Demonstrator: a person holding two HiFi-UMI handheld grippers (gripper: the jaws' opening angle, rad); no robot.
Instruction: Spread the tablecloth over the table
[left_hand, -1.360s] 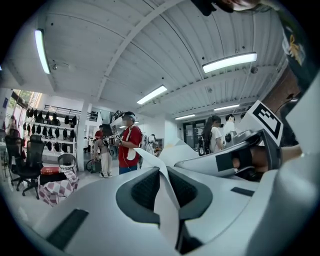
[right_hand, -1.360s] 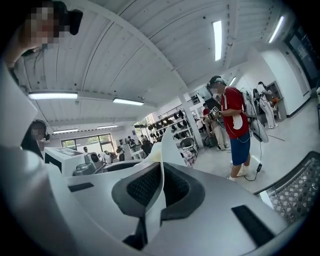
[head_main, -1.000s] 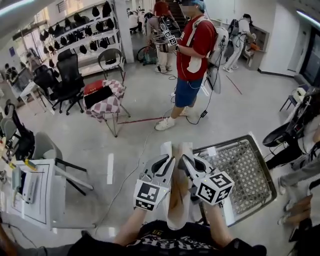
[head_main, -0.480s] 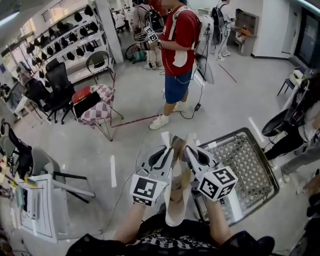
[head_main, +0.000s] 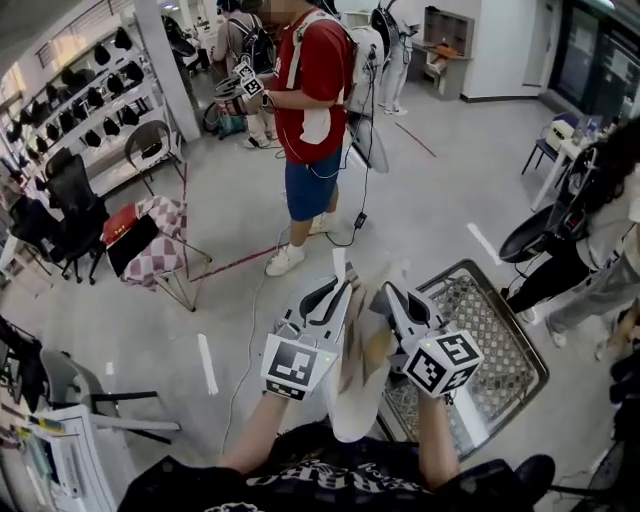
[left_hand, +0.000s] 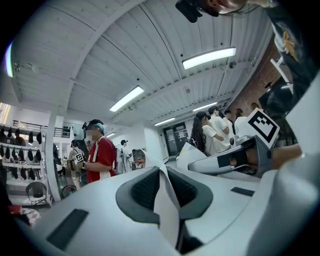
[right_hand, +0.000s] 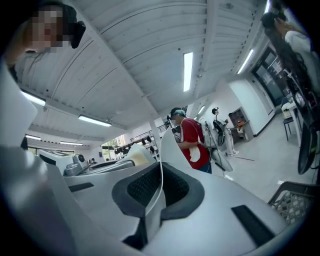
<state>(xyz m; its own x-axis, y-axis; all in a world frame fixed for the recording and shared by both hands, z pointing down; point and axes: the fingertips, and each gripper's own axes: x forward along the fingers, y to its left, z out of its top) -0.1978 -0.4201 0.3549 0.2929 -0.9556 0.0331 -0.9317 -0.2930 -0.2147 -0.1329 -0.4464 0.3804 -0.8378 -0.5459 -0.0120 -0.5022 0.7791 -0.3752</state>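
A folded cream-white tablecloth (head_main: 356, 395) hangs in front of my body in the head view, pinched at its top edge by both grippers held side by side and pointing level. My left gripper (head_main: 341, 288) is shut on one top corner, and the left gripper view shows a thin fold of cloth (left_hand: 166, 210) clamped between its dark pads (left_hand: 145, 187). My right gripper (head_main: 386, 294) is shut on the other corner, with a cloth edge (right_hand: 161, 192) rising between its pads (right_hand: 176, 186). The cloth's lower end is hidden against my dark shirt.
A person in a red shirt and blue shorts (head_main: 310, 95) stands ahead, holding grippers too. A wire-mesh cart (head_main: 495, 345) sits low at my right. A chair with a checked cover (head_main: 150, 235) is at left, office chairs (head_main: 55, 225) behind it, a seated person (head_main: 590, 225) at right.
Both grippers have travelled together with the cloth between them. The room has swung left in the head view: the red-shirted person, checked chair and white desk have all slid leftwards.
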